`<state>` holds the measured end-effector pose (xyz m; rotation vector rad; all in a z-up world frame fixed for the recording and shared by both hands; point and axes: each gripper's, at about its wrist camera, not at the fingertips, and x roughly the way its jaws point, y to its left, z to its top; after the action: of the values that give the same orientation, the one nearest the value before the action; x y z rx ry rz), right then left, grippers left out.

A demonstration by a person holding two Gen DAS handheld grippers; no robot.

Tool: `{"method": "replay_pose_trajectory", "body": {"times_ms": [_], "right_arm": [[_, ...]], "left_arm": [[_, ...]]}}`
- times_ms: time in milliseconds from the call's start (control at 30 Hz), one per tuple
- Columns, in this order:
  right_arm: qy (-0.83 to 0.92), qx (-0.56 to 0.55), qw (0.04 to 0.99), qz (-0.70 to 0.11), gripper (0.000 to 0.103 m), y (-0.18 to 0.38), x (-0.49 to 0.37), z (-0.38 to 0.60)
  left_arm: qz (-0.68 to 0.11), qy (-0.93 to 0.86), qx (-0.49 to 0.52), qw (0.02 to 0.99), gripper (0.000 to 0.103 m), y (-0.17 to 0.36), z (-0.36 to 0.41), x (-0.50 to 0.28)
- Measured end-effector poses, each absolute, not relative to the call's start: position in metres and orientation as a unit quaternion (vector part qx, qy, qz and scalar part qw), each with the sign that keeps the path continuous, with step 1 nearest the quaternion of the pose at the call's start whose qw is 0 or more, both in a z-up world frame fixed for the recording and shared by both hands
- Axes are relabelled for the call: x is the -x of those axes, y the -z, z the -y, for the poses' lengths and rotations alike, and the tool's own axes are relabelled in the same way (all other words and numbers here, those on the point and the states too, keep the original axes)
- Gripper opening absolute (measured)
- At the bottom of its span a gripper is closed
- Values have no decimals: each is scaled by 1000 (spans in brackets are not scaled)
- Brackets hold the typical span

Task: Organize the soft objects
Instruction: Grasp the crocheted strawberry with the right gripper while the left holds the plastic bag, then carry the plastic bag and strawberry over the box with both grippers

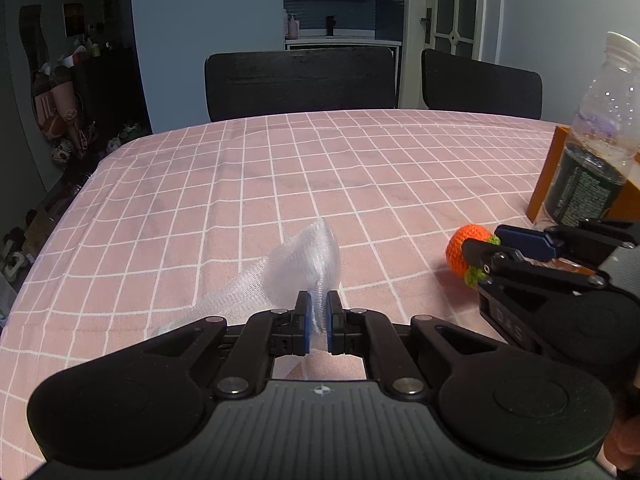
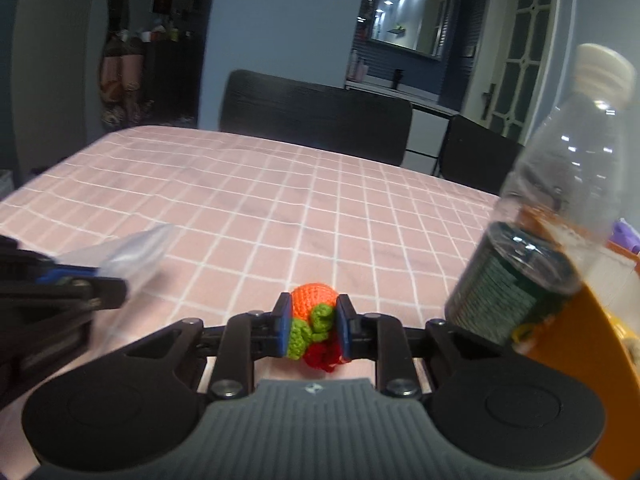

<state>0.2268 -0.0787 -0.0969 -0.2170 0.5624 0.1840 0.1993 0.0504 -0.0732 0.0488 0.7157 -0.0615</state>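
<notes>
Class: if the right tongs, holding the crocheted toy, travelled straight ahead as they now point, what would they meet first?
Probably nothing nearby: ahead of the right tongs lies bare tablecloth, then the black chair. The bottle stands off to the right.

Dim bluish room light, fisheye-bent edges, right wrist view motion-blurred, dark corners
</notes>
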Motion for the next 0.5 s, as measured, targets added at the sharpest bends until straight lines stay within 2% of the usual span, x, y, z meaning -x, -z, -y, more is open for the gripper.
{"method": "replay_pose_trajectory", "body": {"times_ms": [500], "right_arm": [[-162, 46, 944, -284, 20, 52, -133, 137]], "left_arm": [[-295, 64, -18, 953, 7, 32, -29, -124]]}}
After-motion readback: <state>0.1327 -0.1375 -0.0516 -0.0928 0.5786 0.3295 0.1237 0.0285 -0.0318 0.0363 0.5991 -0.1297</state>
